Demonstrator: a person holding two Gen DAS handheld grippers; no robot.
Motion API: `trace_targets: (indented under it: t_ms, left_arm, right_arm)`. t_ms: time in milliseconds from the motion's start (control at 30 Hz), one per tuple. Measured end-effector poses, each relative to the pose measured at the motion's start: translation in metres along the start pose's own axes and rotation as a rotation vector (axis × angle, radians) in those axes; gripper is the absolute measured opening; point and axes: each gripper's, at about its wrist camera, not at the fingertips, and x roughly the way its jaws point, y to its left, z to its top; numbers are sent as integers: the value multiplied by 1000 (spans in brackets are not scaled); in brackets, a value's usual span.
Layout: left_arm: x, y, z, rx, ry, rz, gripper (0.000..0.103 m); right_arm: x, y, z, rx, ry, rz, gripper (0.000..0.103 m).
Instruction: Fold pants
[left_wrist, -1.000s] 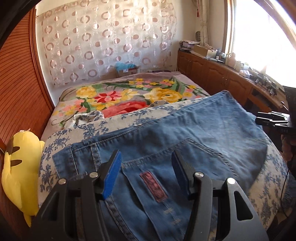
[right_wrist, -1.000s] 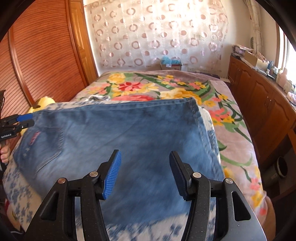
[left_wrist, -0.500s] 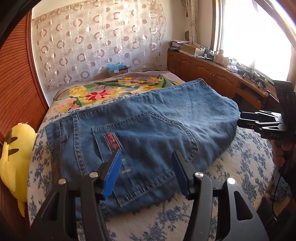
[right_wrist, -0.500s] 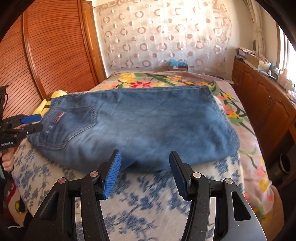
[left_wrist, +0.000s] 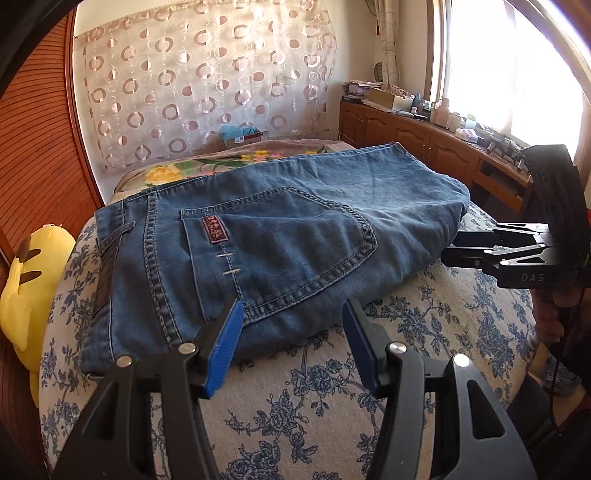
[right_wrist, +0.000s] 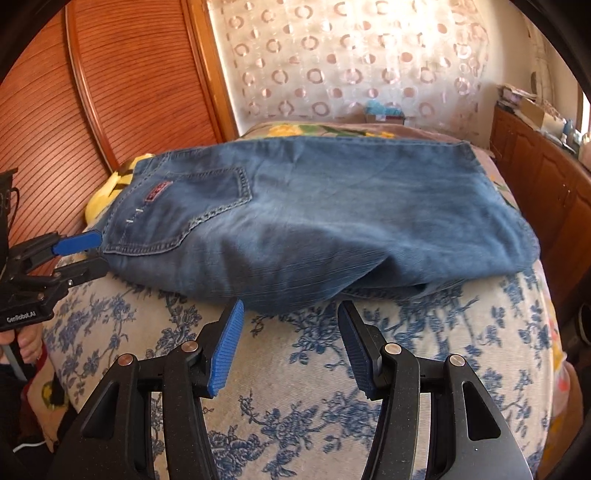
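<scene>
Two ribbed blue-padded grippers gape wide, empty: the left gripper (left_wrist: 291, 341) before the jeans' (left_wrist: 280, 236) stitched pocket, the right gripper (right_wrist: 290, 341) near their rounded fold. The folded denim lies on the blue-flowered bedspread (right_wrist: 295, 387), farther from both than before.

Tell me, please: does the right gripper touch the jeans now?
Apart. In the right wrist view, the right gripper is open, and patterned bedspread shows between its fingertips and the near edge of the jeans.
</scene>
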Motion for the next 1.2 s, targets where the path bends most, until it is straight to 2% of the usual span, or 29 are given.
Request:
trace_targets:
  t_ms: [167,333,367,433,533,633,867,900,933,1033,1200]
  left_arm:
    - [4,3,-5,4,11,24,56]
    - [8,5,-6,9,22,8,56]
    - [10,4,-6,16,29,6,56]
    - [14,0,-4,31,38,4,56]
    - [20,-7,2,51,50,-23,56]
    - [27,-14,8,72,64,-40,56]
    - [45,-29,23,158,69,-46,56]
    - [47,-29,26,168,67,-38,49]
    - [49,-29,29,170,67,-36,38]
    - [51,-25,37,154,65,-69,19]
    - [45,-22,46,150,51,-92,8]
  right_arm:
    - [14,8,6,-18,24,10,55]
    - [26,8,16,-5,50,40,54]
    - [26,7,16,-2,49,46,51]
    - [24,7,23,2,37,74,33]
    - [13,7,31,-3,5,92,14]
    - [3,6,44,-1,-26,115,7]
    - [-4,9,75,-1,-92,114,5]
    - [-3,8,78,6,-95,117,5]
    - [-2,7,81,12,-97,120,5]
    - [2,8,85,11,-100,117,5]
    - [1,7,85,14,-101,108,5]
